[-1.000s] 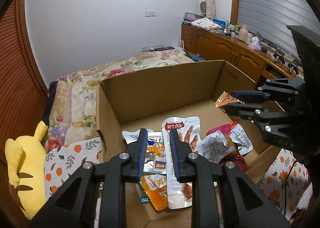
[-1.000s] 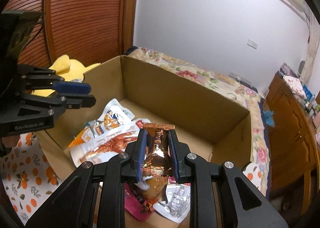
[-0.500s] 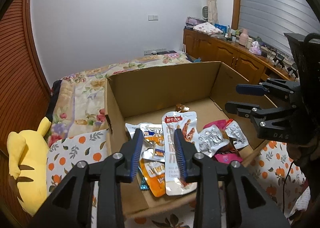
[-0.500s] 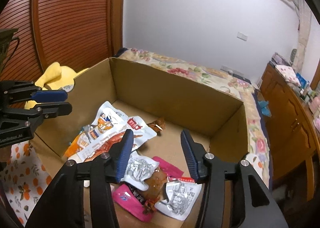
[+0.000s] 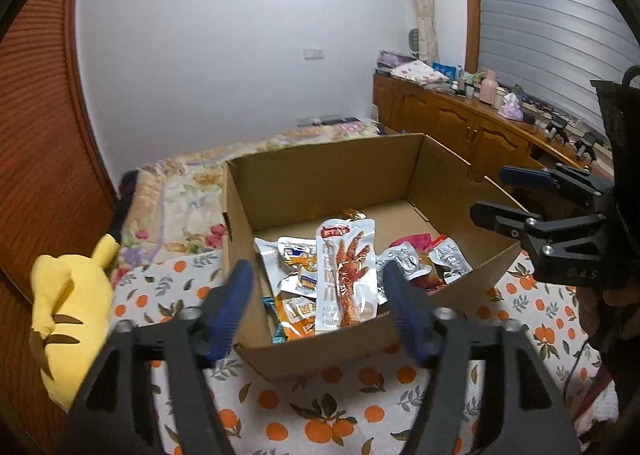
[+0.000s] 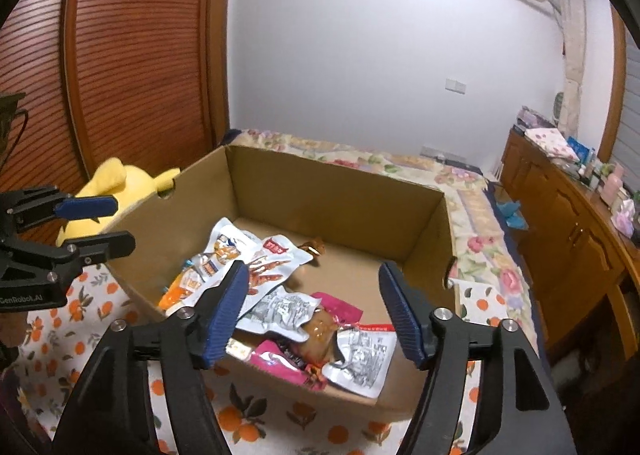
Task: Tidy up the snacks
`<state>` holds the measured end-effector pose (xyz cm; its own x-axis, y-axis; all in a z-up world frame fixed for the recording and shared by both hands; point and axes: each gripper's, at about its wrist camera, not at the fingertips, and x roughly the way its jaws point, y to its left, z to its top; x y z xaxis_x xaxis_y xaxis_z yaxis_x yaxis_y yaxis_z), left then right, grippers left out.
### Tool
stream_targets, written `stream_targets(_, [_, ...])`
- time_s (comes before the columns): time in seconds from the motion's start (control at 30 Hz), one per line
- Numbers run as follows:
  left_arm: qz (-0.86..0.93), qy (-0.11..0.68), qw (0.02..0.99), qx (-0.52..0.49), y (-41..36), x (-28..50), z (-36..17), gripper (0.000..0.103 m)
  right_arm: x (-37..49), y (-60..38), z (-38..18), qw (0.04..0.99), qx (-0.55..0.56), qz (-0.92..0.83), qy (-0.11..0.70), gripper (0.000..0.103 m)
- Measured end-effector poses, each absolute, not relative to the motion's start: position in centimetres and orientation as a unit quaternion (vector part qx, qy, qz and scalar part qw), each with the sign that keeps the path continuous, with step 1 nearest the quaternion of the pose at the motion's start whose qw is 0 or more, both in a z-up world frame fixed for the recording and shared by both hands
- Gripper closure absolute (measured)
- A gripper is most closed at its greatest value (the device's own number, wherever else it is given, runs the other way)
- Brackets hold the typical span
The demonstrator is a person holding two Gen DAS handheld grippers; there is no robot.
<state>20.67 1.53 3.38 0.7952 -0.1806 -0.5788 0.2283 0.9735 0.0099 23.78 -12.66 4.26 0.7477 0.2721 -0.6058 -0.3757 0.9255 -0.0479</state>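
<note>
Inside an open cardboard box (image 5: 320,183) on an orange-print cloth (image 5: 320,415), snack packets (image 6: 280,307) lie piled at the near end; a chicken-feet packet (image 5: 346,275) bears unreadable writing. Both the left gripper (image 5: 316,303) and right gripper (image 6: 308,307) have just been opening, jaws apart, empty. Only the right view shows "GenRobot.AI" on the left gripper; both show a yellow plush toy (image 5: 68,315).

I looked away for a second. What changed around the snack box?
The right gripper let go of a brown shiny snack packet, now lying in the cardboard box. Both it and the left gripper have just opened and drawn back, empty. The other packets stayed put.
</note>
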Motion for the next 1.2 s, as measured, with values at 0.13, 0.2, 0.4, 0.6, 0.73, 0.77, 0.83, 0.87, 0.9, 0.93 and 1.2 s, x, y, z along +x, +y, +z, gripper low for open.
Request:
stream_targets(0.13, [-0.112,0.297,0.948,0.035,1.4,19.3,3.4,0.023,22.5,-13.0,4.3,0.935,-0.077,0.166,0.303,0.019])
stream_targets(0.2, [-0.116,0.295,0.948,0.028,1.4,18.7,3.4,0.021,22.0,-13.2,4.2,0.936,-0.073,0.166,0.303,0.017])
stream_targets(0.4, [-0.107,0.288,0.951,0.035,0.6,16.9,3.6,0.008,20.5,-13.8,4.3,0.940,-0.071,0.153,0.297,0.012])
stream_targets(0.6, [-0.096,0.277,0.956,0.023,0.4,15.2,4.0,0.002,18.9,-14.6,4.8,0.946,-0.059,0.147,0.284,0.009])
stream_targets(0.73, [-0.085,0.261,0.961,0.017,0.1,13.9,4.5,0.002,17.8,-15.0,5.4,0.949,-0.056,0.144,0.275,0.009])
stream_targets(0.77, [-0.081,0.257,0.963,0.017,0.0,13.5,4.7,0.002,17.5,-15.1,5.5,0.950,-0.055,0.143,0.273,0.009])
stream_targets(0.83, [-0.073,0.248,0.966,0.015,0.0,12.9,5.0,0.002,16.9,-15.5,5.9,0.952,-0.050,0.142,0.267,0.008])
stream_targets(0.87, [-0.072,0.244,0.967,0.013,-0.1,12.6,5.2,0.002,16.6,-15.6,6.1,0.953,-0.049,0.141,0.264,0.008])
stream_targets(0.9, [-0.070,0.235,0.969,0.011,-0.1,12.1,5.5,0.002,16.3,-15.7,6.2,0.954,-0.048,0.140,0.261,0.007])
stream_targets(0.93, [-0.067,0.230,0.971,0.010,-0.1,11.8,5.7,0.002,16.0,-15.8,6.4,0.955,-0.047,0.139,0.258,0.007])
stream_targets(1.2, [-0.058,0.213,0.975,0.008,-0.5,9.5,6.5,0.002,13.7,-17.0,7.7,0.963,-0.029,0.126,0.235,0.006])
